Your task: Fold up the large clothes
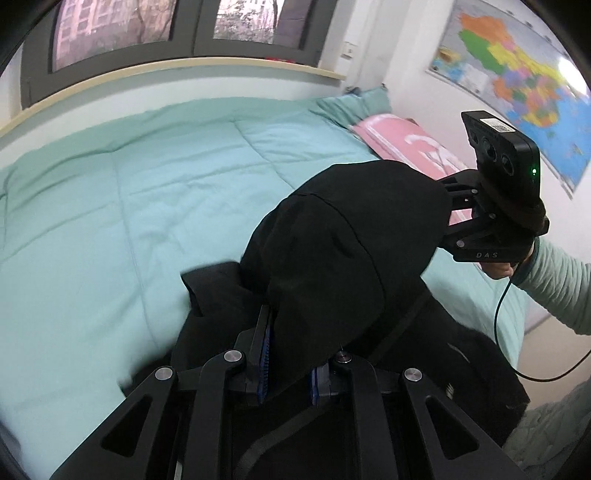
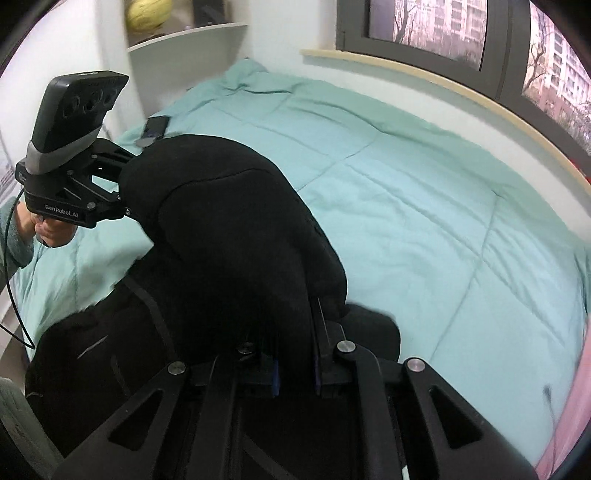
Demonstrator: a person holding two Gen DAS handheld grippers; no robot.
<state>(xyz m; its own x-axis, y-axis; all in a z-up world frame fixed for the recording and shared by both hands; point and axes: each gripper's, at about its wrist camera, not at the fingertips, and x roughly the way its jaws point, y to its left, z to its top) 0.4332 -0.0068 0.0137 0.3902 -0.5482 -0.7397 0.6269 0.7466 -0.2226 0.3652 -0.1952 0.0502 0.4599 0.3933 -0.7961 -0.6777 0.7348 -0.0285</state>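
Black garment is matt, soft cloth; at ten o'clock the teal quilt is smooth stitched fabric; left gripper matt black plastic, shiny metal rivets.

The big garment hangs in a hump over the near side of the bed cover. The left gripper bites its near edge. The right gripper bites its other end. A pillow lies far right on the bed. A window is behind the bed. A map hangs on the right wall.
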